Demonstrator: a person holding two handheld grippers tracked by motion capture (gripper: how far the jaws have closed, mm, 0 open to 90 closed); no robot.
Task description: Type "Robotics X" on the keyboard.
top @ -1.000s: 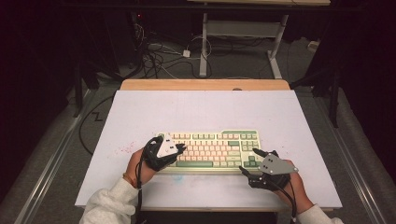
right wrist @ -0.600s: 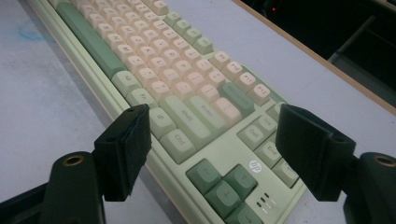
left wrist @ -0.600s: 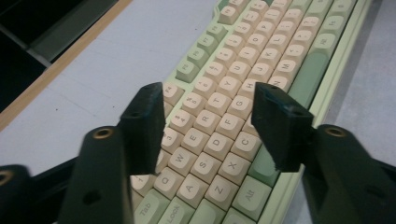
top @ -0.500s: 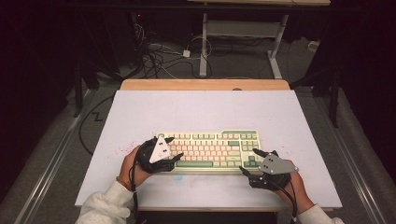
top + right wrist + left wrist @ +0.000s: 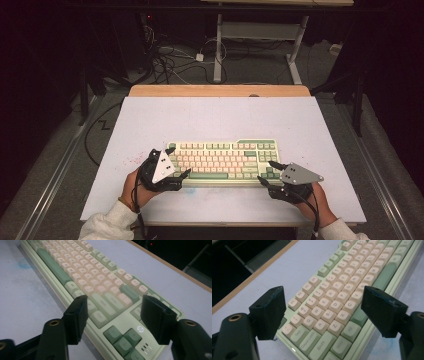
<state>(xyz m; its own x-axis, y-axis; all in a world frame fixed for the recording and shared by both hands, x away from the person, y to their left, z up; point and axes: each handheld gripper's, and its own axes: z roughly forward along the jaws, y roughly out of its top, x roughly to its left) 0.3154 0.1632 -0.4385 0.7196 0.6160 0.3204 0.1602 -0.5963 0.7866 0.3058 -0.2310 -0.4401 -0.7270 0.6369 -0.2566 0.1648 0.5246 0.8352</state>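
One keyboard and two grippers on one table.

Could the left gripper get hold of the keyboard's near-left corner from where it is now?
Probably yes. The left gripper has just opened its jaws, which stand either side of that corner of the keyboard, with nothing between them and the keys.

The table has a pale, bluish-white top with a wooden strip at the far edge. 1 green-and-cream keyboard lies flat on it.
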